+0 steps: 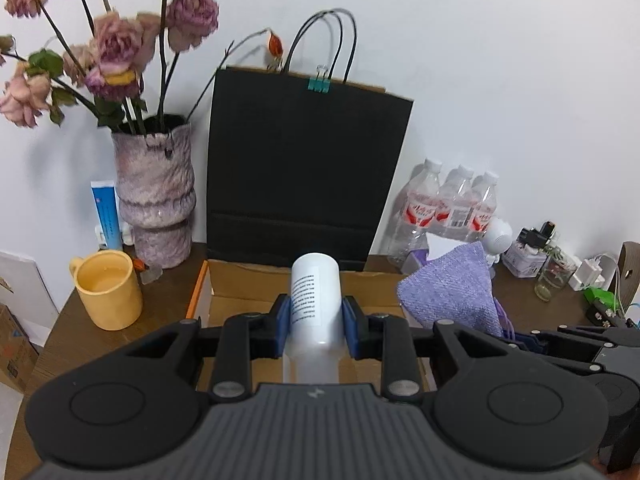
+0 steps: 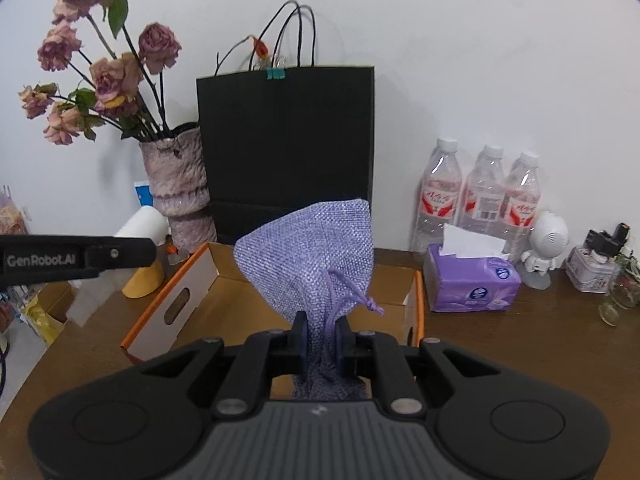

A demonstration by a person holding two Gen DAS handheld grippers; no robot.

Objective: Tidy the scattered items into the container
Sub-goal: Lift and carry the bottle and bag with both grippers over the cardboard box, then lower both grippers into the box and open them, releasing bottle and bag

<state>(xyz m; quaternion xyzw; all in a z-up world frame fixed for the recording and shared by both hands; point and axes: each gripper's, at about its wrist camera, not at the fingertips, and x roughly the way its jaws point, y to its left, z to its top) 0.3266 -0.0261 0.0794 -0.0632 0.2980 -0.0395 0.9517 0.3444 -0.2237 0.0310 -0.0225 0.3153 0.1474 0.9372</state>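
The left gripper [image 1: 315,322] pinches a white bottle [image 1: 314,300] with a printed label between its blue pads, holding it over the open cardboard box [image 2: 172,308] with the orange rim that sits on the brown table [image 2: 520,344]. The right gripper [image 2: 322,344] is clamped on the gathered neck of a purple drawstring pouch [image 2: 310,256], which stands up from the jaws above the same box. Behind the box stand a black paper bag [image 2: 286,140], a vase [image 2: 180,176] of dried roses and a yellow mug [image 1: 108,288]; a purple tissue pack [image 2: 472,284] and water bottles [image 2: 480,192] sit to its right.
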